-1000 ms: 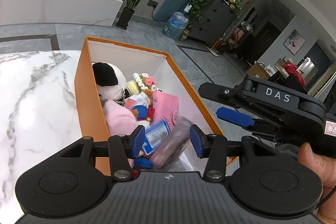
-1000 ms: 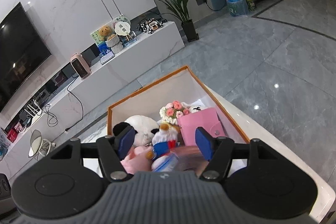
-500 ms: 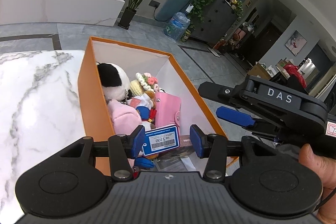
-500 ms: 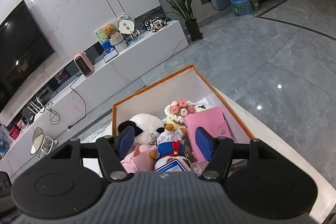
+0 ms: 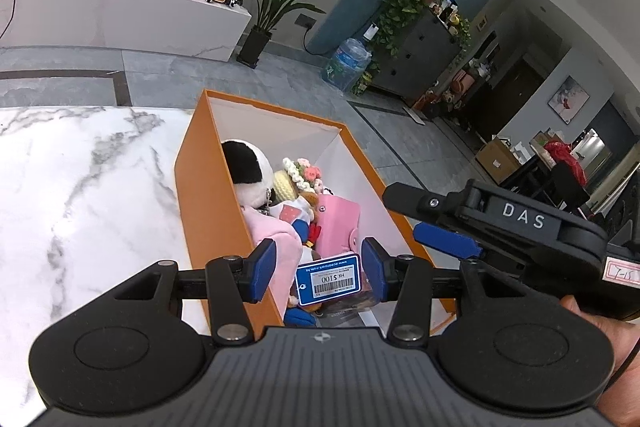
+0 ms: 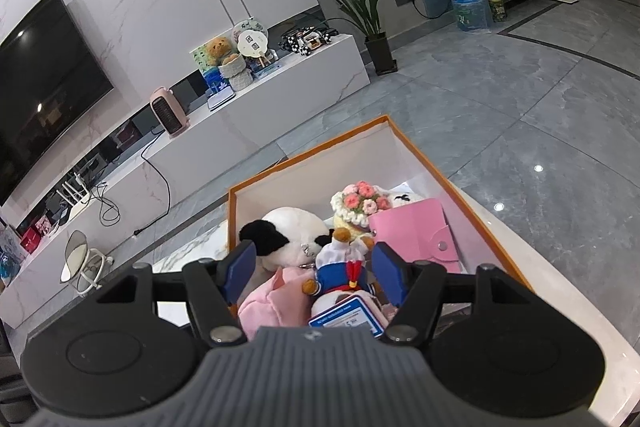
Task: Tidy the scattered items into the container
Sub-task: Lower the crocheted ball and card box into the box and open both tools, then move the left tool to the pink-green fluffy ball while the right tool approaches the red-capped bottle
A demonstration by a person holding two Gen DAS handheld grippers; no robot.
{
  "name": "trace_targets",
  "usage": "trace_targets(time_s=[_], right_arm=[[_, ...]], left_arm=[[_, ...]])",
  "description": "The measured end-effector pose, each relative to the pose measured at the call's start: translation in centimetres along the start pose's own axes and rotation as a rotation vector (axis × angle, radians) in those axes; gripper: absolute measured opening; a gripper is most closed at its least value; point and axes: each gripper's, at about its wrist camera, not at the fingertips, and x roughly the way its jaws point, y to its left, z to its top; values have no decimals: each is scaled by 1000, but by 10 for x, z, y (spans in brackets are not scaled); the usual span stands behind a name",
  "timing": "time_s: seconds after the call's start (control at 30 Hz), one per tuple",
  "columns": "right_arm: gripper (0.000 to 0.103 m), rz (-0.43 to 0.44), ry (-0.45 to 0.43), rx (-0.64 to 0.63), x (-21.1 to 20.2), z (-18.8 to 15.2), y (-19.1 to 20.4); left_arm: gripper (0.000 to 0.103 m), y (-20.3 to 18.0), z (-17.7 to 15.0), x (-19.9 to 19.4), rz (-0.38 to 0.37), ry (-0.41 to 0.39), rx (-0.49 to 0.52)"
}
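A blue-bordered price tag (image 5: 329, 279) lying upside down among the toys in the orange box (image 5: 208, 211) reads "HK $100", with a barcode beside it and a web address along one edge too small to make out fully. The right gripper (image 5: 448, 239), seen from the left wrist view, carries raised letters "DAS" on its black body, and a white sticker (image 5: 622, 271) farther back bears handwriting that seems to read "7-15".

orange box (image 5: 208, 195), black-and-white panda (image 6: 288, 231), pink wallet (image 6: 416, 239)
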Motion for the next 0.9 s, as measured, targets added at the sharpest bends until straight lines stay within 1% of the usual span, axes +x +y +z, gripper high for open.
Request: trace_targets(time_s=[0.3,0.9], right_arm=[[68,28,4,-28,4,-4,13],[68,62,31,-101,11,-20,51]], left_arm=[[54,19,4,-22,36,-33,-16],[54,70,8,-87,150,-85,-43]])
